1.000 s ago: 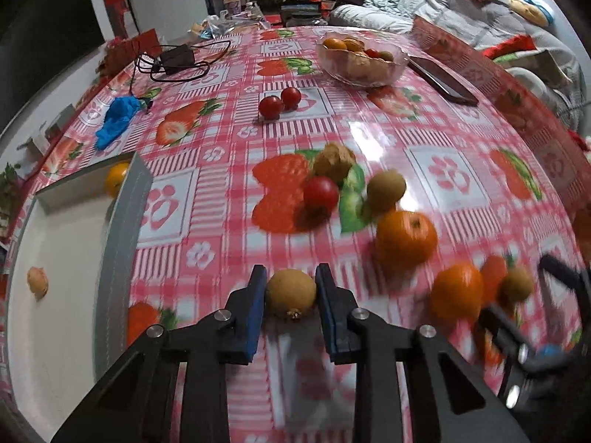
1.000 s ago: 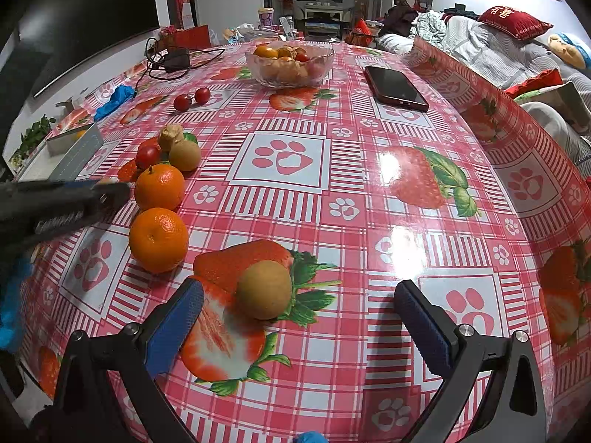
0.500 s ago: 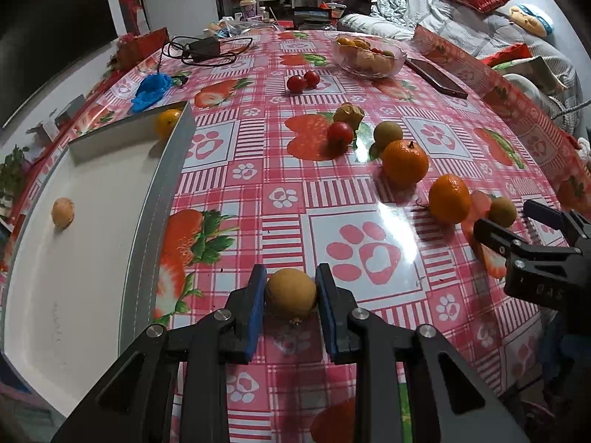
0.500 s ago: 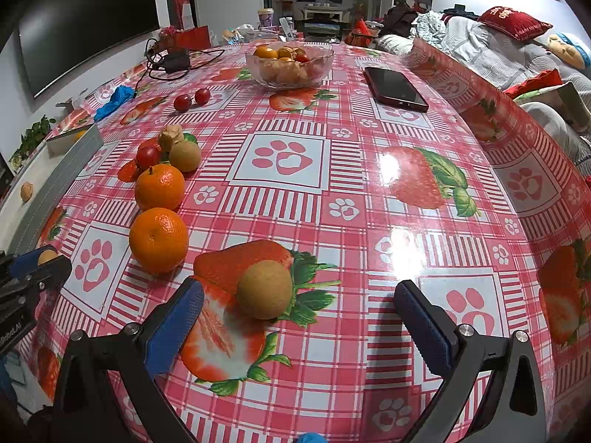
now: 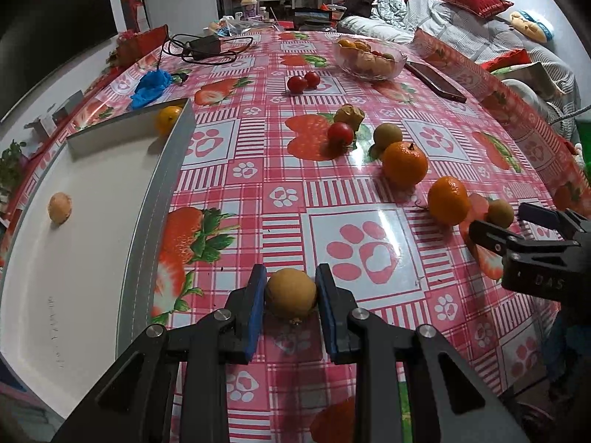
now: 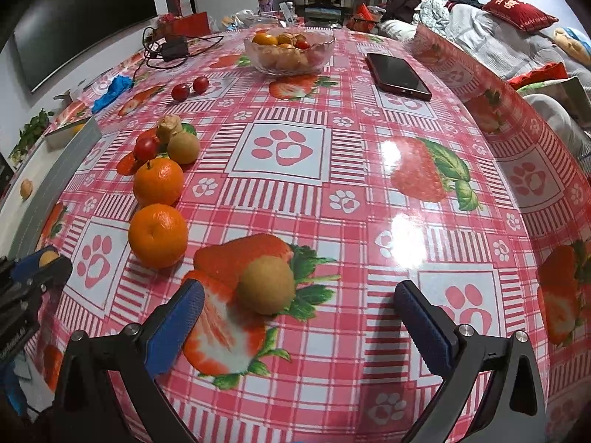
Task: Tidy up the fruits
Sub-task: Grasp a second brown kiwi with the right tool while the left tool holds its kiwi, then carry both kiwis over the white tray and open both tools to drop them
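The table [image 5: 369, 199], under its red checked cloth of strawberries and paw prints, fills both views. Along its left side lies the long white tray [image 5: 162, 199], where I judge the fruit is to go: one orange fruit [image 5: 168, 118] sits in its far corner and a small pale one [image 5: 60, 206] on its floor. Loose on the cloth are two mandarins [image 6: 158, 235], a few brown fruits, red tomatoes [image 5: 303, 82] and a glass bowl [image 6: 290, 55] of more fruit at the far end, beside a phone [image 6: 399, 74].

The step in hand, as I read it, is carrying one piece to the tray. My left gripper [image 5: 290, 295] is clamped on a round brown fruit [image 5: 290, 291], both blue pads pressed to its sides, and it hangs above the cloth just right of the tray's grey wall. What comes next asks for a swing leftward over that wall, a lowering toward the white floor, and only then a release, gently, since a round fruit will roll.

My right gripper [image 6: 299, 317] has its jaws spread wide and holds nothing. It tilts steeply down at another brown fruit [image 6: 266, 284], which rests on a printed strawberry between the two fingers, nearer the left one, touched by neither. From there I would need to drop a little and close evenly on it. My left tool tilts down at much the same steep angle.
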